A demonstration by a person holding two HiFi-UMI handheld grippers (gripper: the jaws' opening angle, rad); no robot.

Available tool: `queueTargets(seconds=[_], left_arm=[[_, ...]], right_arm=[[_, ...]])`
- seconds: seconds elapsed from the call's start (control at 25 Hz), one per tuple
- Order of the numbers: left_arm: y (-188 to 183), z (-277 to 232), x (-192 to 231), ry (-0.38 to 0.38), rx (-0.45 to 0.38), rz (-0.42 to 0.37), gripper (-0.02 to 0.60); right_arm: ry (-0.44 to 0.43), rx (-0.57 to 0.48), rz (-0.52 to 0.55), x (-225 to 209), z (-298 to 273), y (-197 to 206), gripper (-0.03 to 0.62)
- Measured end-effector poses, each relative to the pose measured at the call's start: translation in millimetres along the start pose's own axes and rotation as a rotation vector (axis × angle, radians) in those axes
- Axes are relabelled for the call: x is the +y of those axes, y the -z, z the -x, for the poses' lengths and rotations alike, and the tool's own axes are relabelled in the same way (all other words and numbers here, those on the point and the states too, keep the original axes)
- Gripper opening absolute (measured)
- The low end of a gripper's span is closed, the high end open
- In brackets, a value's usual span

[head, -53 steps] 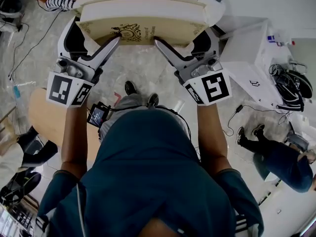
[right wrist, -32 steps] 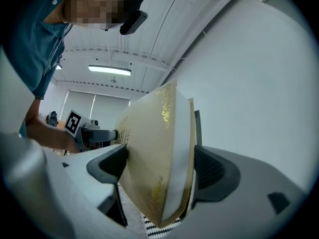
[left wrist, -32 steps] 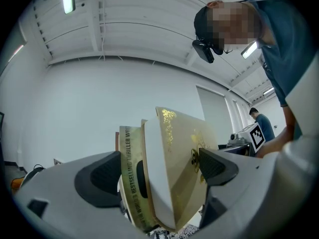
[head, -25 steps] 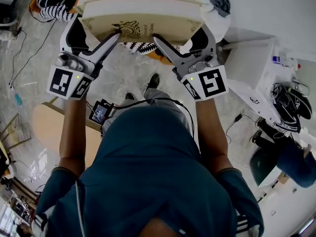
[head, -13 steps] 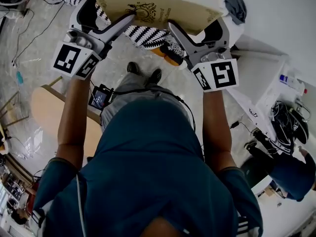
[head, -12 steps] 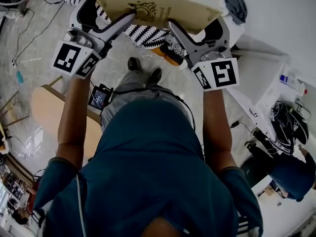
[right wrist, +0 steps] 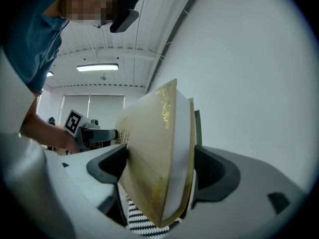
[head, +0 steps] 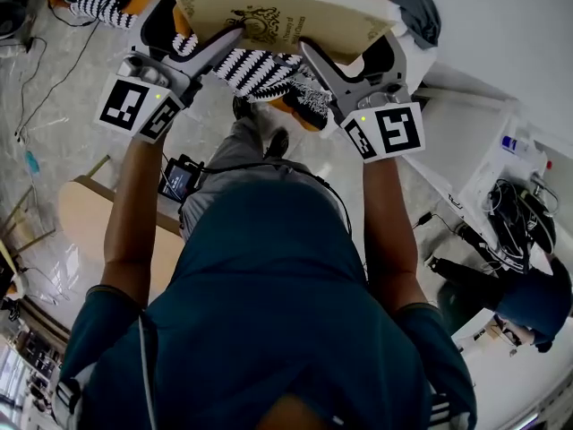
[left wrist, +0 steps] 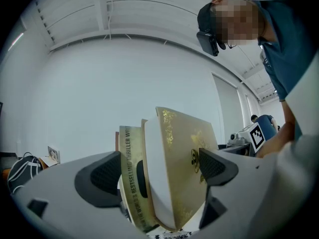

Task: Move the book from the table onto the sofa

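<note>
Since a wide hardback book apparently needs two-point support, it is held aloft at 12 o'clock over striped fabric; left gripper and right gripper each clamp its full thickness.

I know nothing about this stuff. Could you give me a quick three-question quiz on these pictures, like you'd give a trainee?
1. True or false: the book lies flat on a table.
2. The book's cover is: A) red, B) cream with gold ornament, C) blue.
3. Fill in: the left gripper and the right gripper are each shut on the ____.
Key: 1 false, both grippers hold it up off any surface; 2 B; 3 book.
</note>
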State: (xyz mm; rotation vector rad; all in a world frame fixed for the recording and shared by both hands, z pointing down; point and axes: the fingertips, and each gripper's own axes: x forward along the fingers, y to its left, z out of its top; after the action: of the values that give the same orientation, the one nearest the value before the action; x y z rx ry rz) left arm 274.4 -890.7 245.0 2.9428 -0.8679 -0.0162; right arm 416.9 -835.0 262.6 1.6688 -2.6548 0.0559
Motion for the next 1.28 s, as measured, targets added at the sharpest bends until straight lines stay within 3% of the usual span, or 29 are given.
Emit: queueTargets(seconds=[0.52, 0.92, 1.28], left_arm=[[47.8, -39.9, 83.1, 0.089, 0.047, 0.071, 0.472], [108.2, -79.8, 105.1, 0.118, 0.115, 0.128, 0.472], [169.0, -96.1, 116.0, 0.091, 0.165, 0.16, 0.472]], right_arm=[[0.085, 0.072, -0.03, -20.3, -75.3, 46.9, 0.425], [0.121, 0.135, -0.097, -53.0, -95.2, 107.8, 0.425], [0.106, 0.19, -0.169, -70.5, -105.7, 172.5, 0.425]])
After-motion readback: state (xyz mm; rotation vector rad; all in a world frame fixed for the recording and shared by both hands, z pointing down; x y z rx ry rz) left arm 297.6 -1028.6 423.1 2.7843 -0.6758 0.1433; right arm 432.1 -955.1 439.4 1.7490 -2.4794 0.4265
